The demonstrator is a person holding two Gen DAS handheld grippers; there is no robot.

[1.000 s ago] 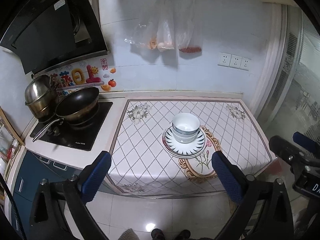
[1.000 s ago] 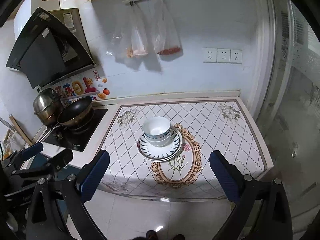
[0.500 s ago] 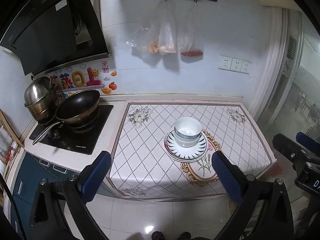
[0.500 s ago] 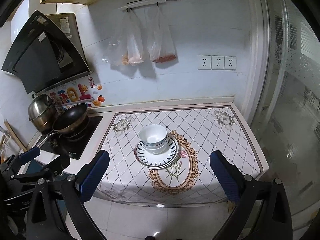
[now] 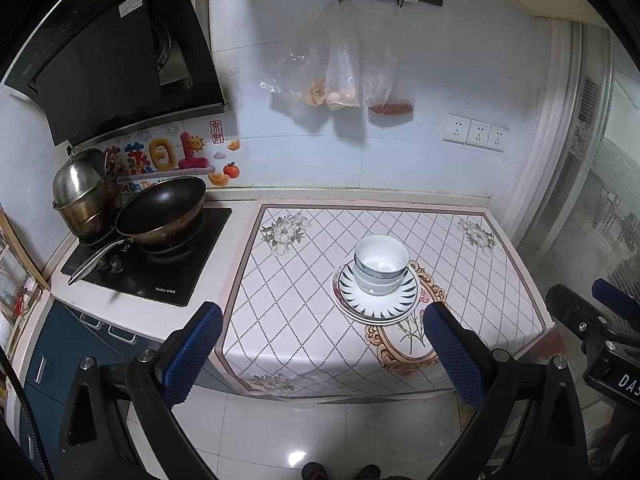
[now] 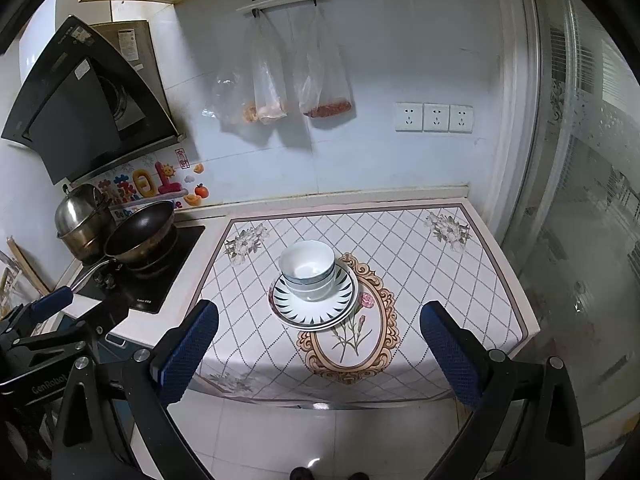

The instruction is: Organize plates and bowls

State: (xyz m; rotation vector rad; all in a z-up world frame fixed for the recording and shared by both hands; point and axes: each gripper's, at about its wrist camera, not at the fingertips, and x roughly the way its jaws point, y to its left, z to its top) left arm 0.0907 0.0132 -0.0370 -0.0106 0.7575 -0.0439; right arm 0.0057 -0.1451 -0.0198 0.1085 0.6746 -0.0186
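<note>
**White bowls stacked on plates at counter centre; both grippers wide apart and empty**

White ceramic bowls with thin blue rim bands (image 5: 381, 266) sit nested one inside another at the centre of the frame in both views. The stack rests on white round plates with a dark radiating leaf pattern (image 6: 314, 304), at least two of them, one on top of the other. The plates lie on a pale diamond-lattice floral counter covering (image 5: 312, 280), overlapping the top of its ornate oval emblem.

Left gripper (image 5: 322, 354): blue-padded fingers spread wide, holding nothing, positioned at the lower frame in front of the counter edge and well apart from the dishes. Right gripper (image 6: 318, 354): fingers likewise spread wide, nothing between them, also short of the counter.

At the left of the frame, a dark round wok with a metal handle (image 5: 160, 214) and a lidded stainless steel pot (image 5: 86, 192) stand on a black glass cooktop (image 5: 176, 272), below a black slanted range hood (image 5: 112, 60). Clear plastic bags (image 6: 280, 80) hang from a wall rail at upper centre. White wall sockets (image 6: 434, 117) occupy the right of the wall.
</note>
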